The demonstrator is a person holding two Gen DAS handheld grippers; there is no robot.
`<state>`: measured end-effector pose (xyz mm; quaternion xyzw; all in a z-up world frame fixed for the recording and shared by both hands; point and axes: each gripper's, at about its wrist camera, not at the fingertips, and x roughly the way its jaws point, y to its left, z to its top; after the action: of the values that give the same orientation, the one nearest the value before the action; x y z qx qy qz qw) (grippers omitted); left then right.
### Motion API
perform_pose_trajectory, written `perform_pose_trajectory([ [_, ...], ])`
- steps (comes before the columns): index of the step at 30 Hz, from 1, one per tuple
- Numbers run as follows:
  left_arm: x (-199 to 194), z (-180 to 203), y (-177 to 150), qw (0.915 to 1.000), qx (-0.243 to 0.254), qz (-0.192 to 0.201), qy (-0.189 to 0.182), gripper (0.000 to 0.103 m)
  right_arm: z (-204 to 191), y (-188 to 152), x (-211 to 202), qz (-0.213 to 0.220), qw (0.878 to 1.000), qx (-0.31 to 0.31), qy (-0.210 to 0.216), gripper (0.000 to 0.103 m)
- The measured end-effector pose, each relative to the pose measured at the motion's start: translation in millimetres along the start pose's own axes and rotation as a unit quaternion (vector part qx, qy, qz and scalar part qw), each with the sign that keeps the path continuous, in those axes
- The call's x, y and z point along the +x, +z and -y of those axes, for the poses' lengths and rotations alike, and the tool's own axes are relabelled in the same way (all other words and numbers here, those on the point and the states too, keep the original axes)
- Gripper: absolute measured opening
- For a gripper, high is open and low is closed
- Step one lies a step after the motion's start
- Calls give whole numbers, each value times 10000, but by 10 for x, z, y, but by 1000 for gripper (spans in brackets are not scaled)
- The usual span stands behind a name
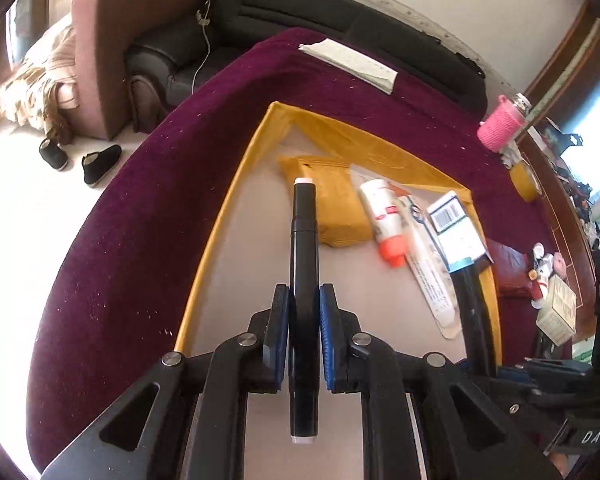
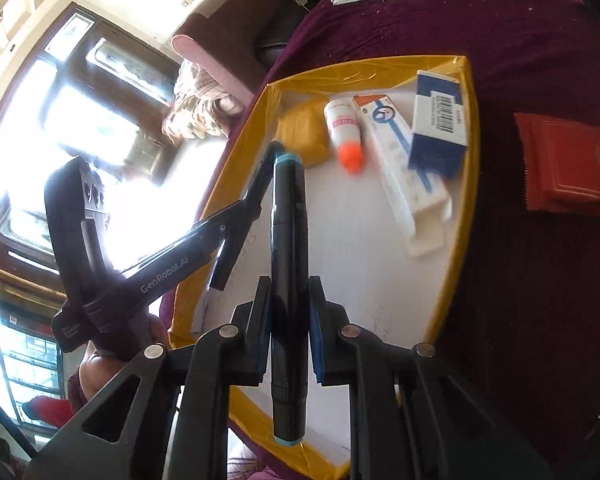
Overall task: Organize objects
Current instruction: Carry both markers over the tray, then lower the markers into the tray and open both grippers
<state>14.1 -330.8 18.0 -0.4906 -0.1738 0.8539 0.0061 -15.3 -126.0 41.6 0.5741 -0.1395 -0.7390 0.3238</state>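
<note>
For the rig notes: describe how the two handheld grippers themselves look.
Both are matte black linkage frames with triangular cut-outs and round silver pivot pins. The left gripper has ribbed blue pads inside its fingers. From the right wrist view, the left unit's arm reads "GenRobot.AI" in white, on a curved black handle. The right gripper matches. No cables visible.

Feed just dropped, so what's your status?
Left gripper shut on white-capped black marker. Right gripper shut on teal-capped black marker. Both over yellow-edged tray; floor ahead bare.
</note>
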Motion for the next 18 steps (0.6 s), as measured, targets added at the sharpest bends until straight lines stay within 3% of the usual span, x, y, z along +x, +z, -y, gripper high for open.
perform_pose_trajectory([
  [2, 108, -58, 70, 9997, -123, -165, -114, 12, -24, 88, 179, -182, 9998, 46, -72, 14],
  [7, 207, -40, 242, 9998, -117, -135, 46, 12, 4, 353, 535, -409, 9982, 246, -350, 15],
  [11, 132, -109, 238, 9991, -293, -65, -302, 15, 38, 486, 659, -380, 9971, 412, -522, 15],
  [16, -63, -148, 192, 9975, -402, 88, -574, 32, 22, 564, 653, -172, 9967, 396, -690, 21],
  [18, -174, -129, 151, 9984, -305, 279, -384, 58, -22, 562, 561, -4, 9963, 308, -802, 24],
])
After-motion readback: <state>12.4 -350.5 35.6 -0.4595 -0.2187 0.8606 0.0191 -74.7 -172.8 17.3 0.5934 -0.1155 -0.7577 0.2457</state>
